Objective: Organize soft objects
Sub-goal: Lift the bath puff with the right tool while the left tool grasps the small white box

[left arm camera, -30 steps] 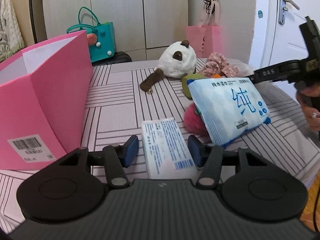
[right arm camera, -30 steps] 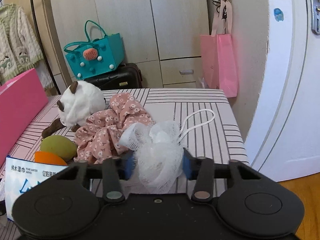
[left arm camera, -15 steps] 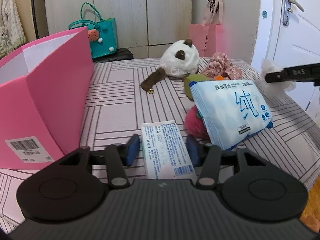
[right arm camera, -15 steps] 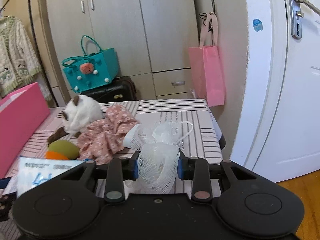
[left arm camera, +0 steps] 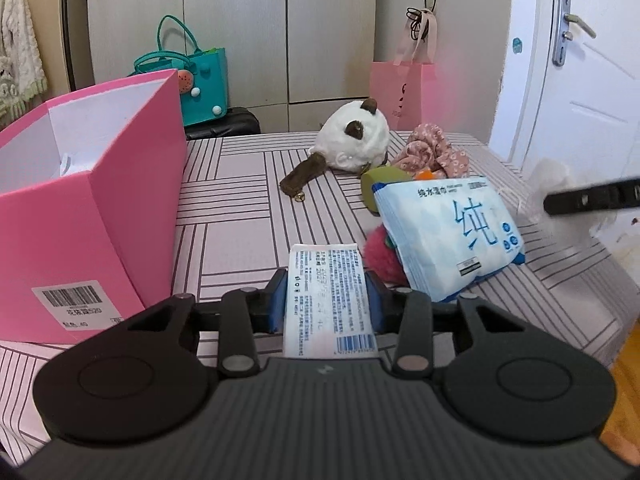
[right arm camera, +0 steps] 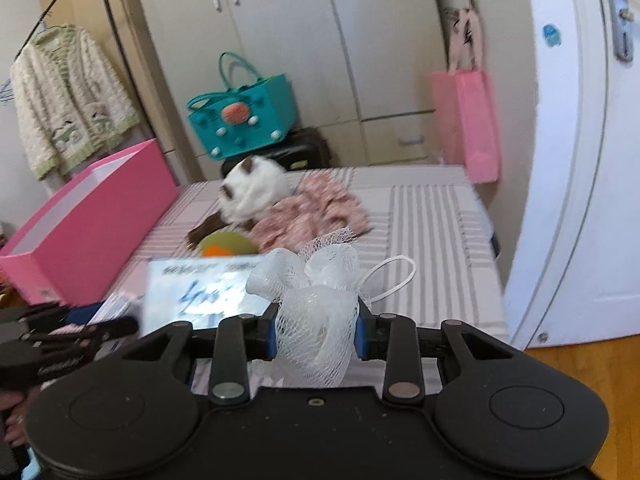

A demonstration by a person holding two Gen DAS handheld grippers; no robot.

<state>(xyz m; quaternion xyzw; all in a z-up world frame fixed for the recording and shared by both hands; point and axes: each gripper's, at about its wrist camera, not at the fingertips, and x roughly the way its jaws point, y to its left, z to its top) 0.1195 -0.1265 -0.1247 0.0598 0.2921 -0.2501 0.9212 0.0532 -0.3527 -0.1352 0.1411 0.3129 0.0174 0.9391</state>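
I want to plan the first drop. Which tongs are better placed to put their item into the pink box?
Probably the left tongs: shut on the small tissue pack, with the pink box right beside them. The right tongs hold the mesh sponge farther away.

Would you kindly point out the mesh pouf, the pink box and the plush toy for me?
mesh pouf [right arm camera: 316, 332]: right wrist view, bunched netting between the pads.
pink box [left arm camera: 120, 216]: left wrist view, its outer side wall.
plush toy [left arm camera: 356, 142]: left wrist view, its white head.
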